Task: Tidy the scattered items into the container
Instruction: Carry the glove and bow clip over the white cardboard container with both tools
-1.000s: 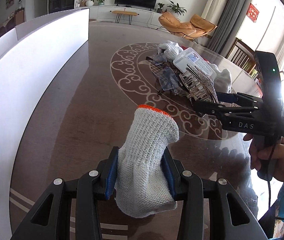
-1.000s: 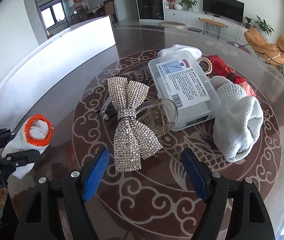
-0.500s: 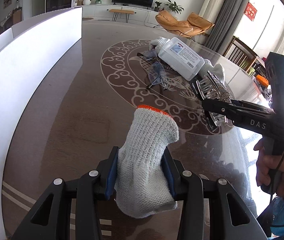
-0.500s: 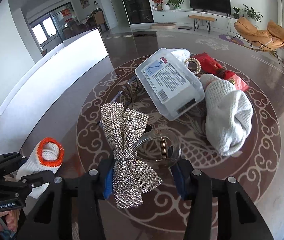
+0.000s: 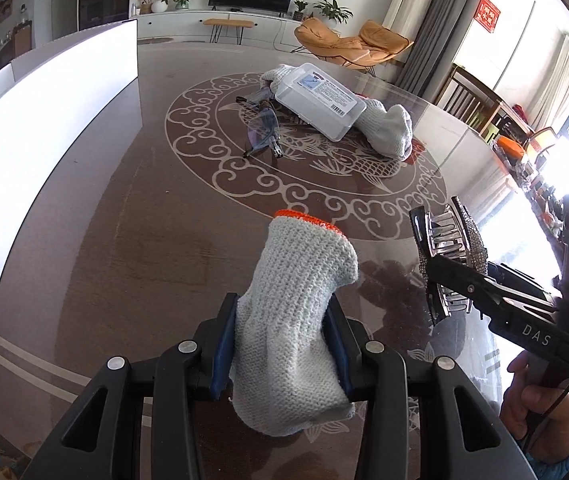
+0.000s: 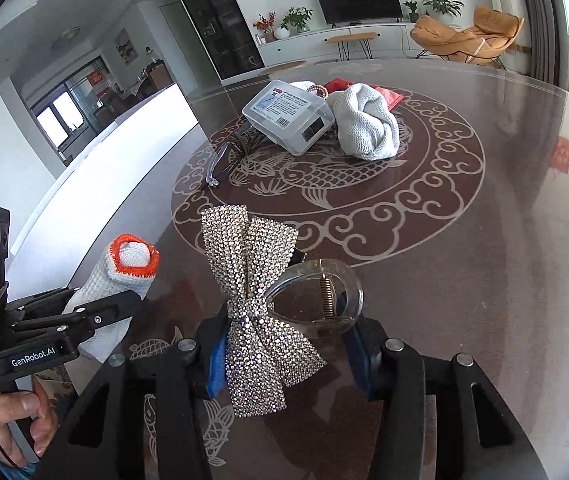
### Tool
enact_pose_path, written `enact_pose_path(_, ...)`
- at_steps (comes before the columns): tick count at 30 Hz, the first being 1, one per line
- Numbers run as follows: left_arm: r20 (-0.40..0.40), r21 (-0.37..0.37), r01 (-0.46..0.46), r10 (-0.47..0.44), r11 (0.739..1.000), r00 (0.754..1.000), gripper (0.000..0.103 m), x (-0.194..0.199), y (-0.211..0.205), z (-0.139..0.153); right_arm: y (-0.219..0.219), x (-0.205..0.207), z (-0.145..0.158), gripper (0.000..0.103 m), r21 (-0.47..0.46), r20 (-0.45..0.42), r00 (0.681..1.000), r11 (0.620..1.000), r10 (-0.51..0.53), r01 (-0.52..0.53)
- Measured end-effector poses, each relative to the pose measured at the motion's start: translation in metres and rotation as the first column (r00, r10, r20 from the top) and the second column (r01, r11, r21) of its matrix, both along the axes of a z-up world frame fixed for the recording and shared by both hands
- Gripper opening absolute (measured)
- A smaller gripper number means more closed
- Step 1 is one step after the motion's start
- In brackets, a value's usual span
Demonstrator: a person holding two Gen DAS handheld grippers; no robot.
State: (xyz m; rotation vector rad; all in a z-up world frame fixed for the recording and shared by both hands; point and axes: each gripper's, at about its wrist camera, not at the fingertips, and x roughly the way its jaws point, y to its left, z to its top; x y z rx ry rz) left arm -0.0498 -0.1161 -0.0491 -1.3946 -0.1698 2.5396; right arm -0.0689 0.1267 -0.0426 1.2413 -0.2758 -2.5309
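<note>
Both tongs grip: left gripper pinches the glove, right gripper the bow hair-clip, probably carrying them to an unseen container.

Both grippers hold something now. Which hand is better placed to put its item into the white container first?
Left, probably. The left gripper, shut on the glove, is nearer the white container. The right gripper holds the hair clip farther away.
</note>
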Motion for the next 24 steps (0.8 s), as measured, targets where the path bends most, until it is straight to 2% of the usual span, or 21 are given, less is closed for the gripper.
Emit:
enact_pose_path(13,-0.009,0.010,-0.015,0.015,1.000,1.000,0.041,0.004,0.001,0.003,-0.001,0.002,0.010,0.049,-0.045,-0.015,1.000,0.999,-0.007,0.006)
enact_pose_path(24,-0.010,0.030,-0.011,0.012,0.999,1.000,0.041,0.003,0.002,0.003,-0.014,0.000,0.008,0.049,-0.006,0.004,1.000,1.000,0.024,-0.024)
